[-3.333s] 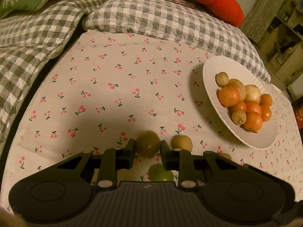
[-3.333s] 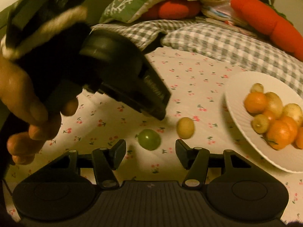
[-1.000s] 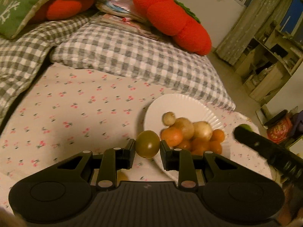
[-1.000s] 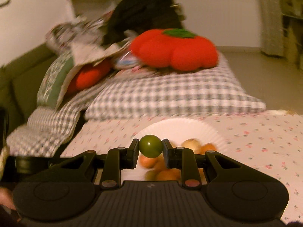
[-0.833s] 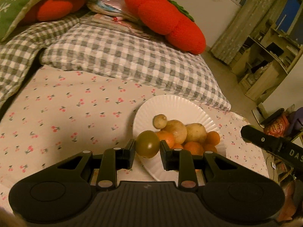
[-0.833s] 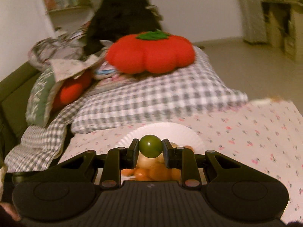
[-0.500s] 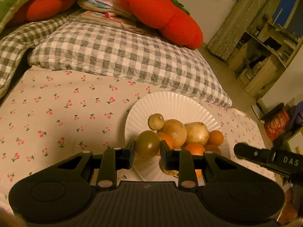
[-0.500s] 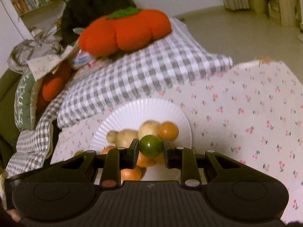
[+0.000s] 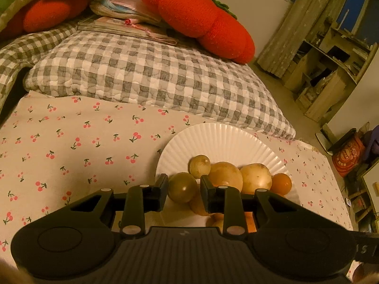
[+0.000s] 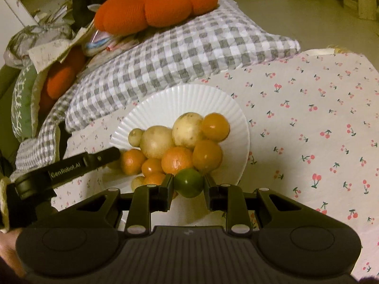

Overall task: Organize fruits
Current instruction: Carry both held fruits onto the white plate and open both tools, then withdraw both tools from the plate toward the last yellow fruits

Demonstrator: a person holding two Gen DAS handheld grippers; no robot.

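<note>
Left gripper (image 9: 184, 189): jaws pinching an olive-brown fruit (image 9: 182, 190) above the near rim of the white ribbed plate (image 9: 220, 139). Right gripper (image 10: 188, 185): jaws pinching a green fruit (image 10: 188, 182) over the plate's front edge. Plate: piled oranges (image 10: 177, 160) and pale fruits (image 10: 156, 142), on a cherry-print cloth (image 10: 308, 118)

Checked pillow (image 9: 151, 80) beneath a red tomato cushion (image 9: 201, 21).

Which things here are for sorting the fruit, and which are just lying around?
For the job:
white plate
piled oranges
green fruit in right gripper
brownish fruit in left gripper

Lying about:
tomato cushion
checked pillow
books
</note>
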